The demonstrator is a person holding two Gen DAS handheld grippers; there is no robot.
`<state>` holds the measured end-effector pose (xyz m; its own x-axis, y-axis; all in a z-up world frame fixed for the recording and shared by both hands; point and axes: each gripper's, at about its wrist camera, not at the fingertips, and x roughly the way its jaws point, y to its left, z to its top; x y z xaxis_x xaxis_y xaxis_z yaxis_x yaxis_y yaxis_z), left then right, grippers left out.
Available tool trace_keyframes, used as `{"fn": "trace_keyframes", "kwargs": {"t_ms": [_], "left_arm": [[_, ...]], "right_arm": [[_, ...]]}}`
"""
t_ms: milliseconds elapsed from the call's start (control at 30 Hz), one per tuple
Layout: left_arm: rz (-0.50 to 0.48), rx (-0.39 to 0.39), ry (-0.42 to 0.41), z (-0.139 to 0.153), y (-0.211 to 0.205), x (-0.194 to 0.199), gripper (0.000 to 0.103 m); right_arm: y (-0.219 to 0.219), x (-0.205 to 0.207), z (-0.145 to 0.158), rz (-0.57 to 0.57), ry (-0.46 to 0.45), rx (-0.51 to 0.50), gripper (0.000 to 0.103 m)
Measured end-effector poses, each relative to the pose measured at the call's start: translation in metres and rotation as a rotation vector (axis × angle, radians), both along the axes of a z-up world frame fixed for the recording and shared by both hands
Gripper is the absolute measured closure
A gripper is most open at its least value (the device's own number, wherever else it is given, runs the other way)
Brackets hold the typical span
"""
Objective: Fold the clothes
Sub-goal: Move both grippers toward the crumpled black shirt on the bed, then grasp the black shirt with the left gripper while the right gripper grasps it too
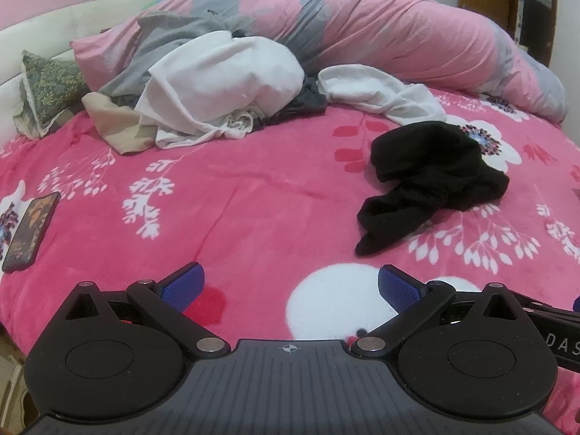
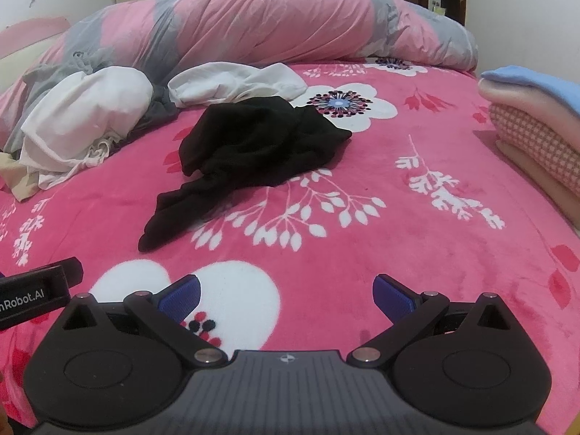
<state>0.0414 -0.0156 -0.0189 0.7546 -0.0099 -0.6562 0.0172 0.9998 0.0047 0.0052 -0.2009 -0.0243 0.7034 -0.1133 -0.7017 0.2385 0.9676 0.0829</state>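
Observation:
A crumpled black garment (image 1: pixel 431 181) (image 2: pixel 253 152) lies on the pink flowered blanket (image 1: pixel 235 195) (image 2: pixel 417 239), ahead and to the right of my left gripper (image 1: pixel 290 288) and ahead-left of my right gripper (image 2: pixel 286 295). Both grippers hover low over the blanket's near edge, wide open, blue pads (image 1: pixel 185 284) (image 2: pixel 393 297) holding nothing. A heap of white, grey and beige clothes (image 1: pixel 217 87) (image 2: pixel 83 116) sits at the back left. A second white garment (image 1: pixel 380 90) (image 2: pixel 235 81) lies just behind the black one.
A rolled pink-and-grey duvet (image 1: pixel 398 25) (image 2: pixel 272 21) runs along the bed's far side. A phone (image 1: pixel 30 230) lies at the left edge, with a green patterned pillow (image 1: pixel 47 87) behind. Folded stacked fabrics (image 2: pixel 536 127) sit at the right edge.

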Motion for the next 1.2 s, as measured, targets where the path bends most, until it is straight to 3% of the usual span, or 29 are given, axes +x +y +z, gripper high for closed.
{"fn": "trace_keyframes", "kwargs": {"t_ms": [267, 500, 767, 900, 1067, 1133, 1200], "left_arm": [[-0.064, -0.036, -0.054, -0.012, -0.005, 0.011, 0.000], [-0.137, -0.147, -0.029, -0.022, -0.010, 0.037, 0.000], [-0.296, -0.078, -0.108, -0.032, -0.044, 0.073, 0.000], [-0.332, -0.041, -0.118, -0.041, -0.058, 0.094, 0.009], [-0.362, -0.084, -0.056, -0.057, -0.061, 0.112, 0.041], [-0.374, -0.107, -0.042, -0.061, -0.062, 0.114, 0.050], [-0.381, -0.109, -0.047, -0.062, -0.064, 0.113, 0.059]], "right_arm": [[-0.013, 0.011, -0.015, 0.047, -0.022, 0.039, 0.000], [-0.037, 0.032, -0.008, 0.090, -0.176, 0.020, 0.000], [-0.037, 0.093, 0.017, 0.269, -0.325, -0.108, 0.004], [-0.019, 0.130, 0.019, 0.404, -0.358, -0.202, 0.004], [0.006, 0.173, -0.005, 0.518, -0.280, -0.334, 0.005], [0.013, 0.189, -0.016, 0.544, -0.232, -0.379, 0.017], [0.015, 0.198, -0.027, 0.543, -0.188, -0.407, 0.044]]}}
